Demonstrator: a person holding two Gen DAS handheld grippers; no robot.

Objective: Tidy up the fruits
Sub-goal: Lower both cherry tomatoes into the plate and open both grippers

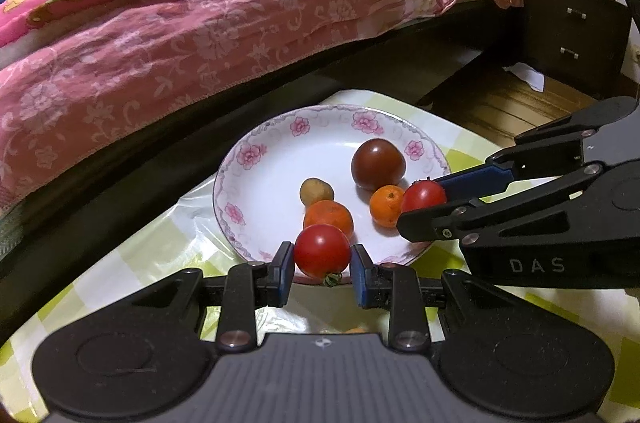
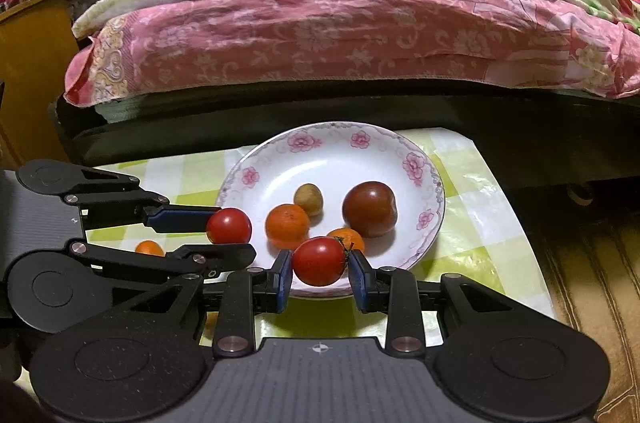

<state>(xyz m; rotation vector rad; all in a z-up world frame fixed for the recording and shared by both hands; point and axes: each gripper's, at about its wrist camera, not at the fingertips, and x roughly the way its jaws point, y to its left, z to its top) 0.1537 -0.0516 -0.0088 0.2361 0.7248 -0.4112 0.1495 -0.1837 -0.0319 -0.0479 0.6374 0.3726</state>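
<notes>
- My left gripper [image 1: 322, 263] clamps a red tomato [image 1: 322, 250] between its blue pads, poised at the near rim of the flowered plate [image 1: 256, 159].
- My right gripper [image 2: 319, 273] likewise grips a second red tomato [image 2: 319, 261], over the plate's near-right rim.
- The plate, at the far edge of the checked tablecloth [image 2: 472, 223], already carries a dark tomato [image 2: 370, 209], two tangerines [image 2: 287, 225] and a small brownish fruit [image 2: 308, 199].
- One small orange fruit [image 2: 149, 247] lies on the cloth, left of the plate.
- I judge this the placing step: next, lower each tomato onto bare plate and ease the jaws apart gently, so nothing rolls.
</notes>
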